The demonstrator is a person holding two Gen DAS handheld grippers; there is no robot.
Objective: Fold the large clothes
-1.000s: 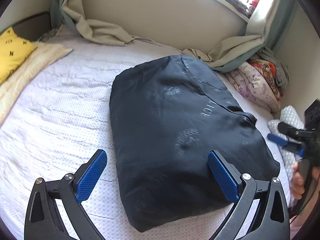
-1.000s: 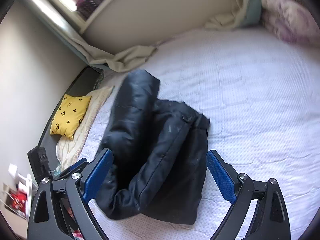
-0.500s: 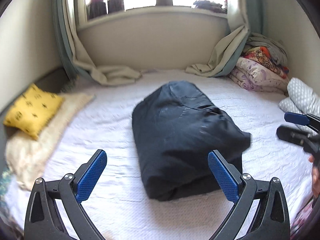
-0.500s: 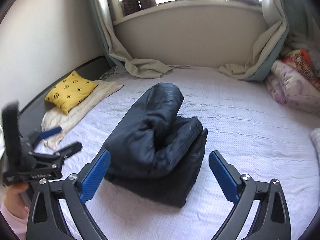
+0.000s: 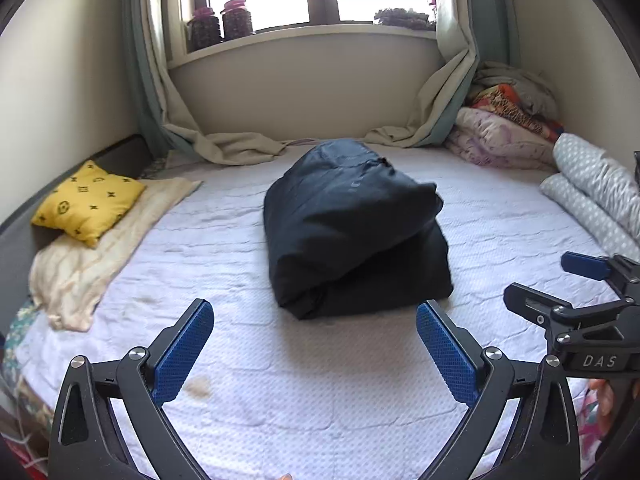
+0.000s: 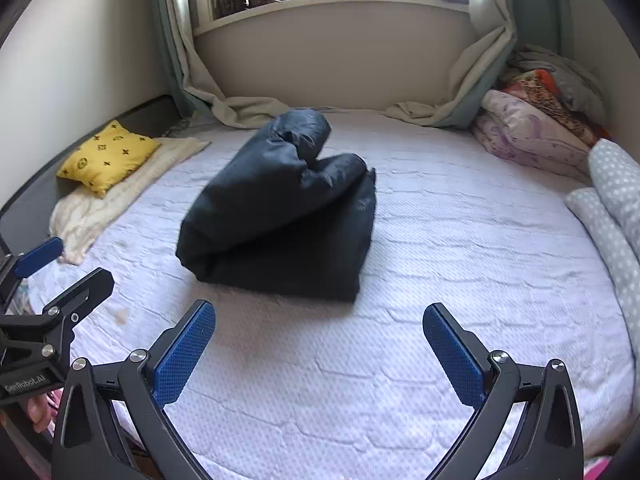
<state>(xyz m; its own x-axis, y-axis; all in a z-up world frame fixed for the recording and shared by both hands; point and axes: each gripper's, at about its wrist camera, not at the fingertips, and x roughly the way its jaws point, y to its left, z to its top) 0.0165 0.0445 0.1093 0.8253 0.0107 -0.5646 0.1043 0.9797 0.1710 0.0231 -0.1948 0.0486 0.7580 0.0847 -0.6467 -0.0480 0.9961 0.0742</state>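
1. The wide bed with its white textured mattress cover (image 5: 328, 392) fills both views, running up to the wall under the window.
2. The large dark navy padded garment (image 5: 352, 232) lies near the middle of the bed as a thick folded bundle, its upper layer bulging loosely over the lower one. Nothing touches it.
3. A pile of folded floral quilts (image 5: 500, 140) sits at the far right corner, and grey polka-dot bedding (image 5: 592, 192) lies along the right edge.
4. A cream knitted blanket (image 5: 92, 256) spreads along the left edge, with a small yellow patterned cushion (image 5: 88, 200) on top of it.
5. The left gripper (image 5: 316, 356) hangs over bare mattress short of the bundle, its blue pads spread wide with nothing between them.
6. The right gripper (image 6: 320, 352) is released too, pads far apart, empty, and clear of the garment.
7. Judged from this, the fold looks finished or nearly so, and both tools are off the cloth. If anything remains, the next move calls for pressing down the puffy top layer or squaring the edges, gripping thick fabric firmly so it does not spring open.
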